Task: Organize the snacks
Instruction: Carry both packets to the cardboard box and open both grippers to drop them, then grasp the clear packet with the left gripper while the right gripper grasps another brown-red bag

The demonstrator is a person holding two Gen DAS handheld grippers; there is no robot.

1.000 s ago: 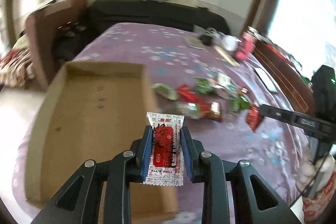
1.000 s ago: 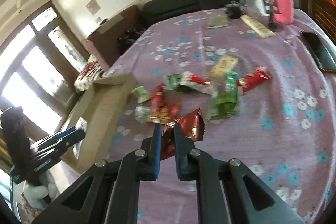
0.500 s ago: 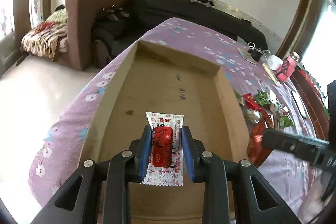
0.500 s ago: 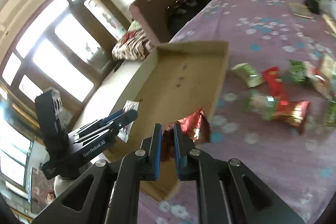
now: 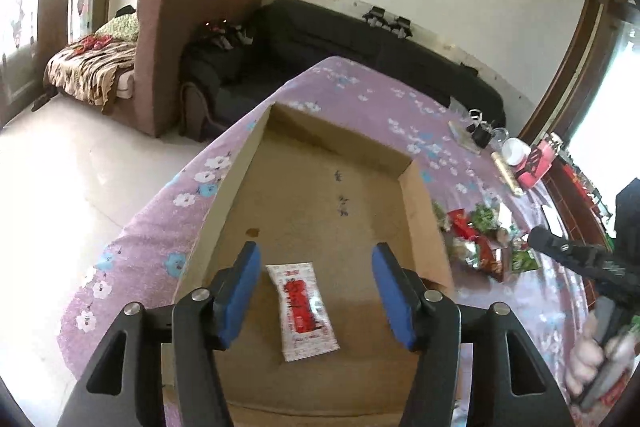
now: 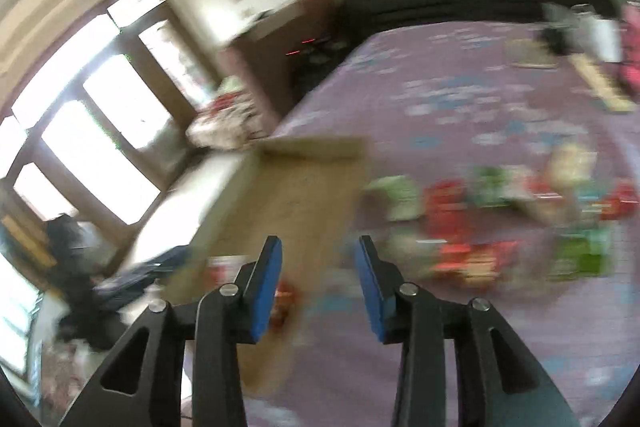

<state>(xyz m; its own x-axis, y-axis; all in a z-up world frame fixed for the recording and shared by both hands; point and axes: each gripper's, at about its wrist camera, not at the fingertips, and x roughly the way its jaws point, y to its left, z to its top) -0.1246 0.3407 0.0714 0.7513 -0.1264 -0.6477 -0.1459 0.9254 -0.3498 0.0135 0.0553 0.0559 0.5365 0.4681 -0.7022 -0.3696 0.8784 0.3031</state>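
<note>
A shallow cardboard box (image 5: 416, 211) sits on the purple flowered tablecloth (image 5: 360, 87). My left gripper (image 5: 316, 251) hovers over its near end with jaws opening, and the white-and-red sachet (image 5: 302, 311) lies loose on the box floor between and below the pads, touching neither. My right gripper (image 6: 319, 245) is also opening, at the box (image 6: 304, 195) and its near right corner, with nothing between its pads. A blurred dark red packet (image 6: 285, 297) shows just behind its left pad. The loose snack pile (image 5: 480, 239) (image 6: 500, 219) lies to the right of the box.
The right gripper's black finger (image 5: 568, 255) and the hand (image 5: 592, 359) holding it reach in from the right. A pink bottle (image 5: 534, 167), a white cup and keys stand at the table's far end. Tiled floor (image 5: 80, 167), armchair and black sofa lie past the left edge.
Both grippers have opened. The sachet has left the left pads and dropped into the box. The red packet is gone from between the right pads, and the right view is smeared by motion.
</note>
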